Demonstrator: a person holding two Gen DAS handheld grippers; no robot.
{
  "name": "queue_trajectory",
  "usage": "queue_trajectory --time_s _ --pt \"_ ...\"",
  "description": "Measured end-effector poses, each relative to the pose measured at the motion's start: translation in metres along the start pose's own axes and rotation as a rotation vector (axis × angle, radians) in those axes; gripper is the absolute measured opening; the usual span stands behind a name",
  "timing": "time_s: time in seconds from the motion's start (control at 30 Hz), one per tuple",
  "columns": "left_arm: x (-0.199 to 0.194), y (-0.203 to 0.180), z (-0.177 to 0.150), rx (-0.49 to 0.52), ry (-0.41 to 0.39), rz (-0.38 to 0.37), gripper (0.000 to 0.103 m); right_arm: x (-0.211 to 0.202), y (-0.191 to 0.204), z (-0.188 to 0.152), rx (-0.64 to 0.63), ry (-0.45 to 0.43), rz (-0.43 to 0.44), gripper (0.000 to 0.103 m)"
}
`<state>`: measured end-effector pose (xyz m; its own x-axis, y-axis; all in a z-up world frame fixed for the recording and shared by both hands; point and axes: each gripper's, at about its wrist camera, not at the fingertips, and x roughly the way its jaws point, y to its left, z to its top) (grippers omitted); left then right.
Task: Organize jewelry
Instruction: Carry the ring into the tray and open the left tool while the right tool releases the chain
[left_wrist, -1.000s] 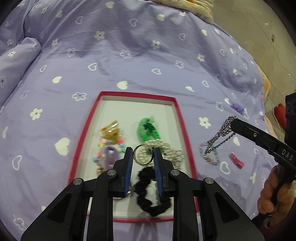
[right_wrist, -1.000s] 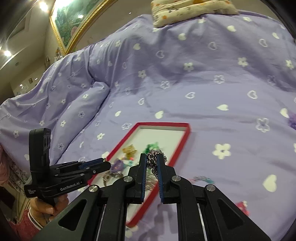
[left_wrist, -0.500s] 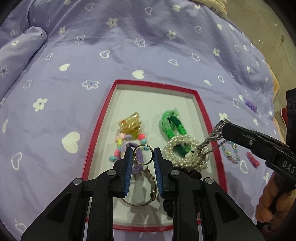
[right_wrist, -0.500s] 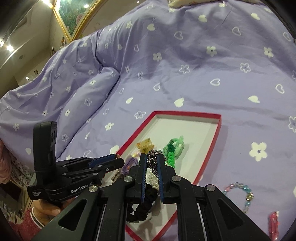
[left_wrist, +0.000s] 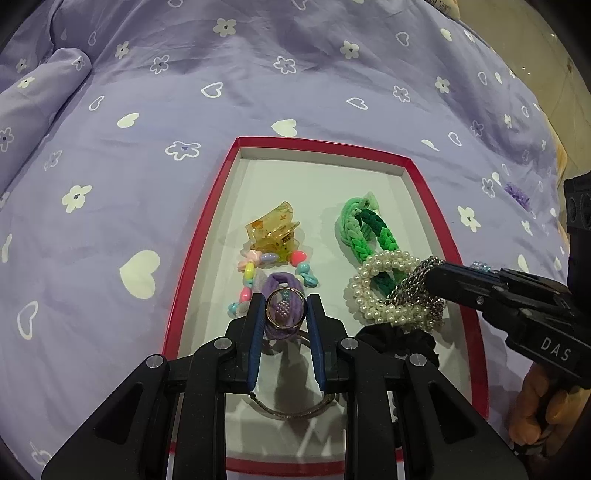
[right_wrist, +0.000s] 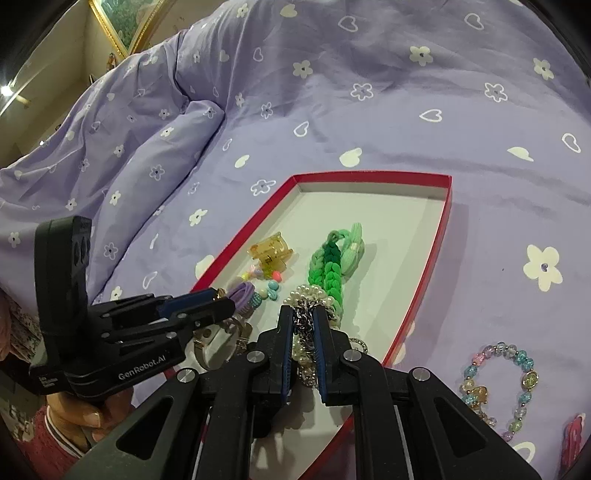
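A red-rimmed tray (left_wrist: 207, 229) lies on the purple bedspread and shows in the right wrist view (right_wrist: 448, 206) too. My left gripper (left_wrist: 285, 314) is shut on a gold ring (left_wrist: 285, 301), held low over a purple hair tie (left_wrist: 282, 284) in the tray. My right gripper (right_wrist: 305, 321) is shut on a silver chain (right_wrist: 303, 314), which rests on the pearl bracelet (left_wrist: 384, 291) inside the tray. The chain also shows in the left wrist view (left_wrist: 413, 280).
In the tray lie a yellow claw clip (left_wrist: 275, 229), a green braided band (left_wrist: 364, 229), a pastel bead bracelet (left_wrist: 251, 269), a black scrunchie (left_wrist: 399, 341) and a thin bangle (left_wrist: 291, 410). On the bedspread right of the tray lie a glass bead bracelet (right_wrist: 498, 384) and a pink clip (right_wrist: 574, 432).
Both grippers have moved down and forward over the tray. The chain, which hung in the air beside the tray, now lies on the pearl bracelet. The ring is lower, over the purple tie.
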<state>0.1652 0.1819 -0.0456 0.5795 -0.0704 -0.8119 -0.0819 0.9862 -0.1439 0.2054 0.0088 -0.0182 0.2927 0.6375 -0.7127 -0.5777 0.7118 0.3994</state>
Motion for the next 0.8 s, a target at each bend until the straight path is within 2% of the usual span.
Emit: queue_trajectory --time_s 0.8 --pt "0.021 0.0 0.012 0.004 0.034 0.035 0.021 0.017 -0.008 0.002 0.008 0.03 -0.013 0.012"
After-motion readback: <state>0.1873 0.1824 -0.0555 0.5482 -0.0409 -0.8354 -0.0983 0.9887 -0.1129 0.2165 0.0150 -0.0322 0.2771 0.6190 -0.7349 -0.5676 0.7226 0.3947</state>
